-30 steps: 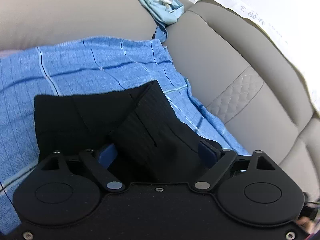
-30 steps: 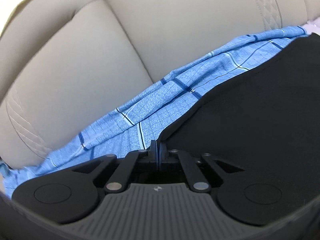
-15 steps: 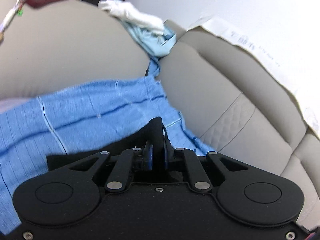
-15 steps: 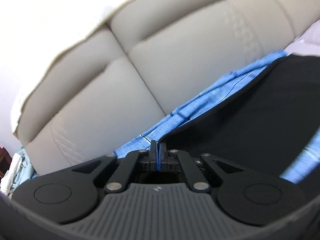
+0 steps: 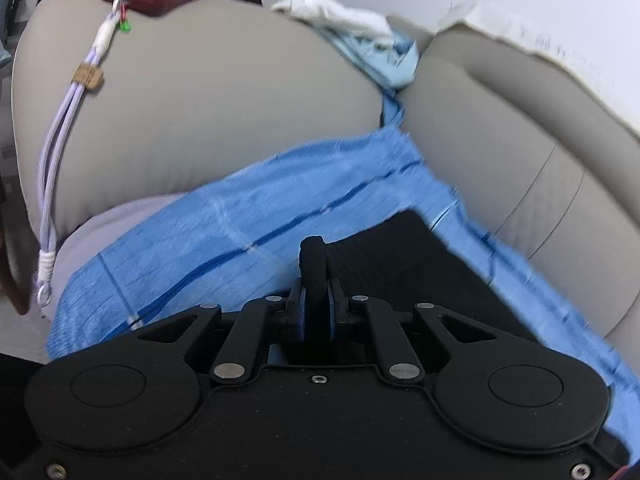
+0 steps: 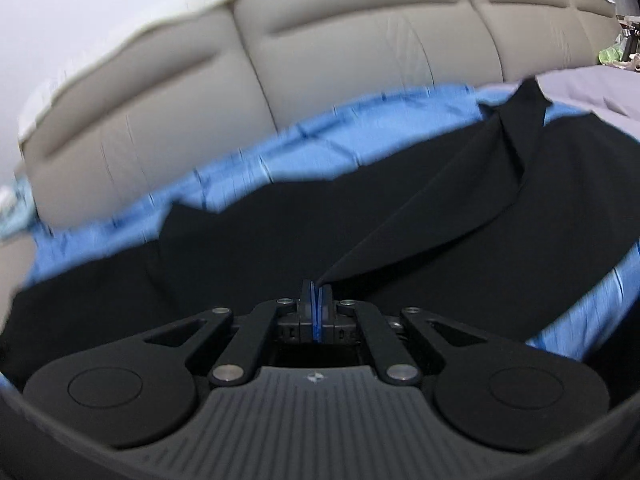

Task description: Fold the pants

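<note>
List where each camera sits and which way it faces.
Left wrist: on the left gripper, looking along its shut fingers at the sofa armrest and blue blanket.
Right wrist: on the right gripper, facing the sofa backrest.
Shared: black pants, pinched by both grippers, and the blanket.
</note>
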`<state>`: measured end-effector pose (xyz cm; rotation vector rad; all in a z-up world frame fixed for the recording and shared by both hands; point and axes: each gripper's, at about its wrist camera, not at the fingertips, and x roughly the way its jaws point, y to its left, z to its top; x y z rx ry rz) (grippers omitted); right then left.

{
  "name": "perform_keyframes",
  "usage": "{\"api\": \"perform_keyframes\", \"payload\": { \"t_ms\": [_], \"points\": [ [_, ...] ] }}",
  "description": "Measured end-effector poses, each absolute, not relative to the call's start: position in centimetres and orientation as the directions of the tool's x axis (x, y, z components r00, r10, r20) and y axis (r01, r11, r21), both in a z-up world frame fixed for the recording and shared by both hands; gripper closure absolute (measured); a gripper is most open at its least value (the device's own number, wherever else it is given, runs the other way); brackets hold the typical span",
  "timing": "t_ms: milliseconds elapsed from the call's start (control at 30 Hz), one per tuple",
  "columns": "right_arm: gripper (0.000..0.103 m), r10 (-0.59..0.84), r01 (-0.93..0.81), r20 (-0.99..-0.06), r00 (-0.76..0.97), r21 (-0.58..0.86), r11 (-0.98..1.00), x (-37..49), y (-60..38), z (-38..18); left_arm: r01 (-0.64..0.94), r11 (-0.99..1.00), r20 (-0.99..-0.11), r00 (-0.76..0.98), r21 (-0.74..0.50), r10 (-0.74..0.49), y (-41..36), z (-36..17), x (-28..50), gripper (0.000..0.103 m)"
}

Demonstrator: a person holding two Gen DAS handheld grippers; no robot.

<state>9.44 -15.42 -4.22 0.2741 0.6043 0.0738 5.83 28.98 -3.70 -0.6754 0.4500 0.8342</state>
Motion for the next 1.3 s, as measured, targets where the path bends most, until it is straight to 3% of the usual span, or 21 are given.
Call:
{"api": "perform_keyframes", "payload": {
  "t_ms": [400,567,633,667,867,900,1033,1133,1300],
  "points": [
    [0.101,0.111,-0.006,-0.637,0.763,0.164,0.987,7.1,-14.5,-6.2,-0.805,0.523,-0.631,0.565,-0.280,0.532,28.7,-4.7,6.5,0.091],
    [0.093,0.097,-0.044,-0.662,0.744,0.096,0.994,6.7,-13.9,-6.4,-0.817,0.536,-0.621,0.536,-0.212,0.572,28.1,-3.8,6.2,0.075],
    [0.066,0.099,-0.057,-0.677,0.730,0.084,0.995,6.9,-13.9,-6.0,-0.821,0.535,-0.573,0.541,-0.199,0.616,27.4,-2.6,5.4,0.068],
    [0.062,0.096,-0.054,-0.683,0.724,0.083,0.995,6.9,-13.9,-5.8,-0.813,0.547,-0.546,0.555,-0.197,0.628,27.1,-2.0,5.0,0.060],
    [0.022,0.159,-0.096,-0.664,0.730,0.131,0.987,7.8,-14.3,-3.4,-0.704,0.687,-0.431,0.684,-0.179,0.588,25.4,1.6,5.6,0.040],
    [0.015,0.175,-0.122,-0.648,0.741,0.126,0.984,8.2,-13.9,-3.0,-0.678,0.715,-0.424,0.706,-0.173,0.567,25.1,1.7,6.1,0.040],
    [0.007,0.221,-0.219,-0.562,0.797,0.072,0.973,11.1,-11.4,-1.3,-0.579,0.803,-0.445,0.762,-0.145,0.470,24.3,0.6,9.9,0.048],
    [0.005,0.308,-0.330,-0.495,0.813,0.045,0.943,14.1,-7.9,-1.2,-0.558,0.819,-0.473,0.761,-0.131,0.443,24.0,-1.3,12.7,0.064],
    [0.005,0.459,-0.508,-0.472,0.753,0.027,0.861,17.9,-1.5,-2.6,-0.614,0.787,-0.530,0.690,-0.067,0.493,25.0,-5.4,15.3,0.074]
  ]
}}
